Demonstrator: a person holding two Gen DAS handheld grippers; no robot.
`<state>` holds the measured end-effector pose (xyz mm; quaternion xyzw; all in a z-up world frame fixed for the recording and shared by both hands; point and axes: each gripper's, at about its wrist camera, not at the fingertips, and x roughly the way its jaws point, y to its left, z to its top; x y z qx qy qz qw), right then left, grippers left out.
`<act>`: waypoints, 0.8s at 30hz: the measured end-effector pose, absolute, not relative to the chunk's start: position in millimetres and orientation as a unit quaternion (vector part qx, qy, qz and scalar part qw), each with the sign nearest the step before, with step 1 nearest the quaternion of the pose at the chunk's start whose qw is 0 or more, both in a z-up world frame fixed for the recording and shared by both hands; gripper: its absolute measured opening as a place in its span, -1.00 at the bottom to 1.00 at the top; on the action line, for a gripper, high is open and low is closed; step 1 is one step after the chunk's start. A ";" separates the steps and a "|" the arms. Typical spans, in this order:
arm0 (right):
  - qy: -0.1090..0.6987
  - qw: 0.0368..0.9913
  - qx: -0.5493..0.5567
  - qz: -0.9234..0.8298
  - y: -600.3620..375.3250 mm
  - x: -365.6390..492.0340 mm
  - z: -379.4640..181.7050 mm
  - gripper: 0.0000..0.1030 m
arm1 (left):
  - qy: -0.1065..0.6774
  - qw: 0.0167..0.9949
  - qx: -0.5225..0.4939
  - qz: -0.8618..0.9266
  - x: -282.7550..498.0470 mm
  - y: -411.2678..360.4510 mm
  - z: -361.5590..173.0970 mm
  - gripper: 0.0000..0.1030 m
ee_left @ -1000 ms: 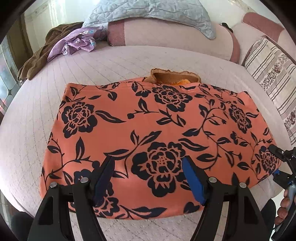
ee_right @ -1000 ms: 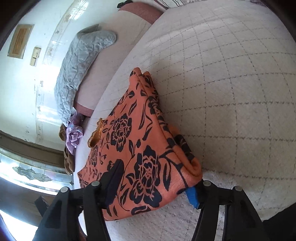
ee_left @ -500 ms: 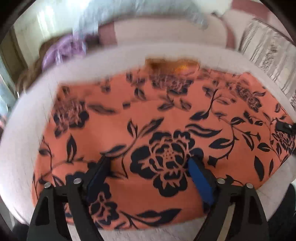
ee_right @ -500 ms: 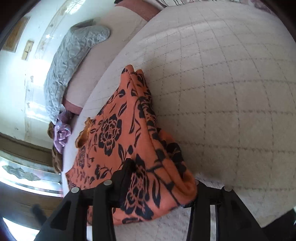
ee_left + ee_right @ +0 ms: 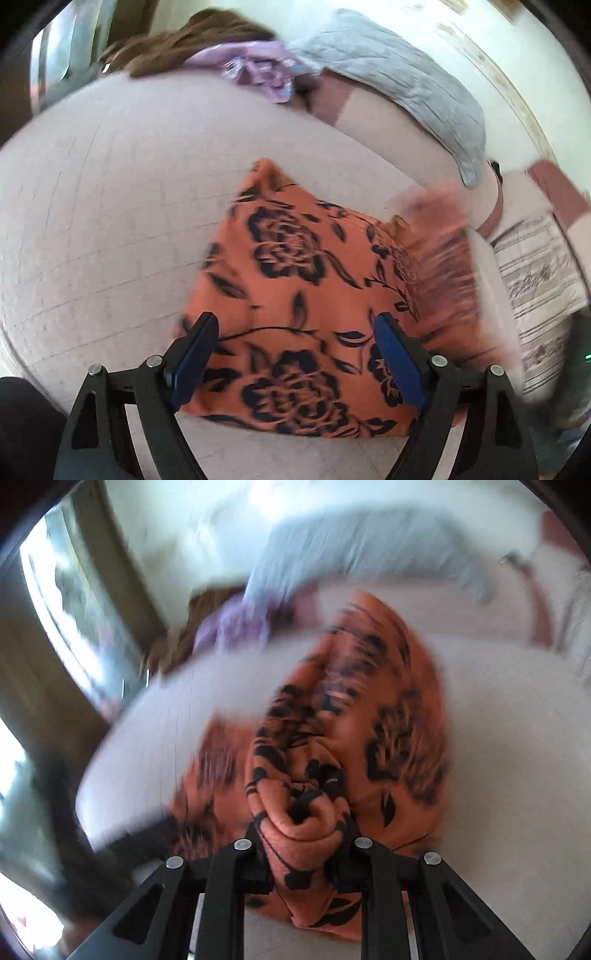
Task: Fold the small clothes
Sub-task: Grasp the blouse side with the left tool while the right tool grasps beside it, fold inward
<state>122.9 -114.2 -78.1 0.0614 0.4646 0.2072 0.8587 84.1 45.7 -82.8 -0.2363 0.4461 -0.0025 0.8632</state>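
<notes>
1. On the bed (image 5: pixel 110 206): orange floral garment (image 5: pixel 295 295), near side under left claw (image 5: pixel 295 354), jaws wide, gripping nothing.
2. Right claw (image 5: pixel 301 853) closing on bunched garment edge, lifted.
3. Step, likely: first fold-over.
4. Next: carry edge across garment, align, release.

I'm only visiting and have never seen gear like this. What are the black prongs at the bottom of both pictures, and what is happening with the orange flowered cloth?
There is no robot here: a person holds a two-fingered tool in each hand, and a small camera on each looks out along its fingers. One picture comes from the left tool, the other from the right tool. Both look down on a bed with pale quilted bedding. On it lies an orange flowered garment, which is being folded. The right tool's jaws are closing on a bunched fold of it. The left tool is open, with the cloth lying between its fingers. A grey quilt and a purple cloth lie farther back.
</notes>
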 end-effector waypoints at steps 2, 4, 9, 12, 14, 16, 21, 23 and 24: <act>0.518 0.825 0.087 0.210 -104.1 129.5 -124.9 -0.56 | 0.447 0.859 -0.248 -0.027 83.3 54.2 -78.8 0.65; 0.497 0.838 0.093 0.206 -105.2 124.3 -117.5 -0.57 | 0.444 0.855 -0.263 -0.057 89.6 54.8 -73.5 0.65; 0.471 0.850 0.101 0.215 -121.1 117.3 -97.2 -0.58 | 0.481 0.818 -0.283 -0.142 144.8 14.1 -80.7 0.65; 0.464 0.852 0.114 0.214 -128.6 112.2 -95.9 -0.58 | 0.509 0.799 -0.275 -0.163 171.5 -16.9 -85.5 0.65; 0.459 0.855 0.107 0.216 -129.4 109.9 -94.4 -0.58 | 0.519 0.793 -0.267 -0.175 189.1 -31.2 -86.5 0.65; 0.453 0.860 0.087 0.218 -122.3 105.4 -94.1 -0.58 | 0.530 0.790 -0.247 -0.186 204.1 -43.7 -88.0 0.44; 0.441 0.868 0.039 0.225 -113.2 87.1 -97.1 -0.58 | 0.563 0.772 -0.224 -0.190 223.7 -42.5 -97.7 -0.67; 0.440 0.868 0.030 0.230 -110.0 83.6 -95.2 -0.58 | 0.534 0.792 -0.208 -0.210 217.8 -37.2 -78.4 -0.70; 0.434 0.870 0.023 0.233 -107.3 81.4 -89.9 -0.58 | 0.513 0.806 -0.197 -0.223 211.0 -33.8 -63.5 -0.71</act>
